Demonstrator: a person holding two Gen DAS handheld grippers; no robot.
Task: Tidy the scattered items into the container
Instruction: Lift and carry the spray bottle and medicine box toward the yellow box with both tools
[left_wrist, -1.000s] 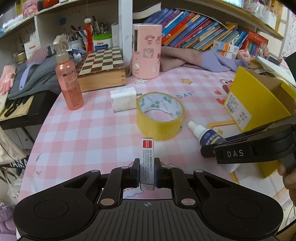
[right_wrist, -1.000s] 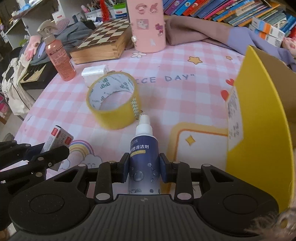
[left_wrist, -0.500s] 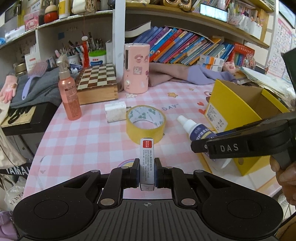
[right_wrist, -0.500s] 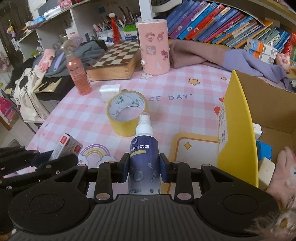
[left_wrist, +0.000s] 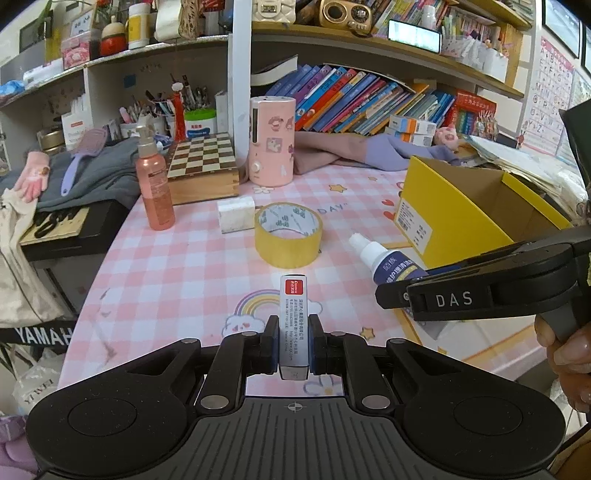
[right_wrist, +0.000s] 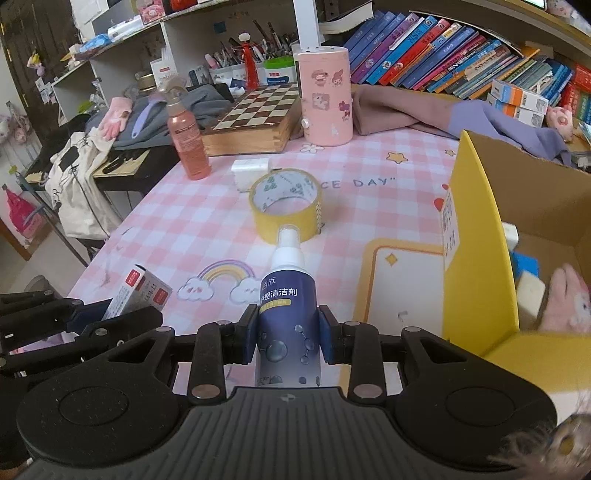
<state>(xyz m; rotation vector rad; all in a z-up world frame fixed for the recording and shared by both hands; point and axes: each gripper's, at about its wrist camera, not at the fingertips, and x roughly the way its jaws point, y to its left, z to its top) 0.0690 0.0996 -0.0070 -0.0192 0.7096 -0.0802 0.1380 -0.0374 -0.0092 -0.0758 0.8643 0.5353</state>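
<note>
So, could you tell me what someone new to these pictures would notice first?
Probably the two held items: the left gripper is shut on a small grey box with a red label, and the right gripper clamps a dark blue spray bottle with a white cap. Next, the open yellow cardboard box at right and the yellow tape roll mid-table.

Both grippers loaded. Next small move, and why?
Probably carry the right gripper over the yellow box rim, then open it. It is shut on the blue spray bottle beside the box's near wall, and the box is open-topped with items already inside. The left gripper, shut on the small white carton, sits farther from the box, so it should follow.
</note>
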